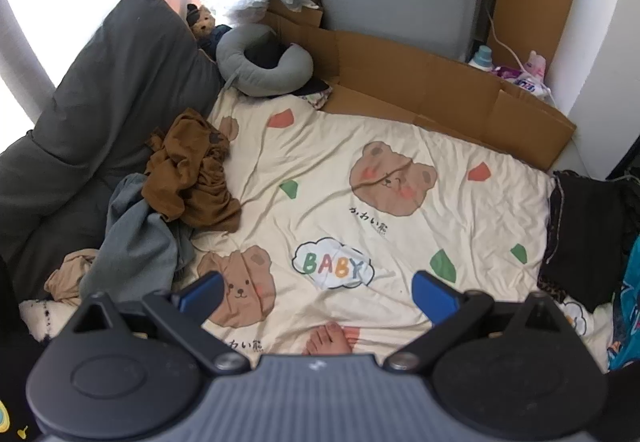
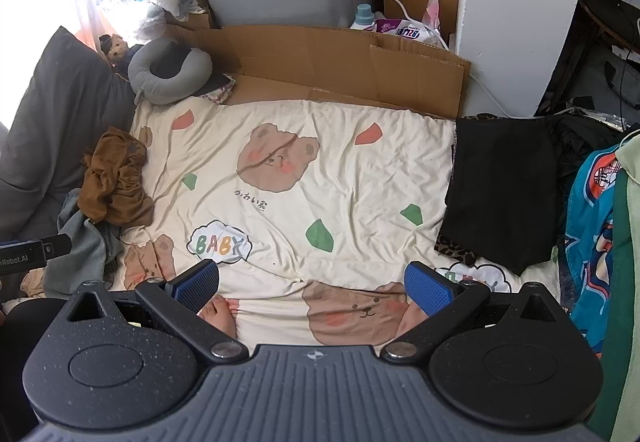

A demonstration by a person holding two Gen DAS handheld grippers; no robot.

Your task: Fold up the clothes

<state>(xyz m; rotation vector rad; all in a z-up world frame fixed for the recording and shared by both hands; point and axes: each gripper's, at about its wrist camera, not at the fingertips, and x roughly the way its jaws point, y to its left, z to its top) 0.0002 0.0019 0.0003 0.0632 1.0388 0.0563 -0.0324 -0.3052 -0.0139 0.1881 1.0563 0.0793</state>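
Nothing folded yet: brown garment [image 1: 192,169] and grey garment [image 1: 136,242] crumpled at left edge of the bed sheet [image 1: 360,121], black cloth [image 2: 500,181] flat at right, left gripper [image 1: 316,292] and right gripper [image 2: 312,288] wide open, empty.

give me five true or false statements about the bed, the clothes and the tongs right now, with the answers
1. Both tongs are wide open and hold nothing. True: the left tongs and right tongs grip no cloth.
2. The brown garment is neatly folded. False: it lies crumpled at the left edge of the bear sheet.
3. The black garment lies flat on the sheet's right side. True.
4. The grey garment lies on the cardboard. False: it is heaped beside the brown garment, near the dark pillow.
5. The middle of the sheet holds a stack of folded shirts. False: no clothes lie there.
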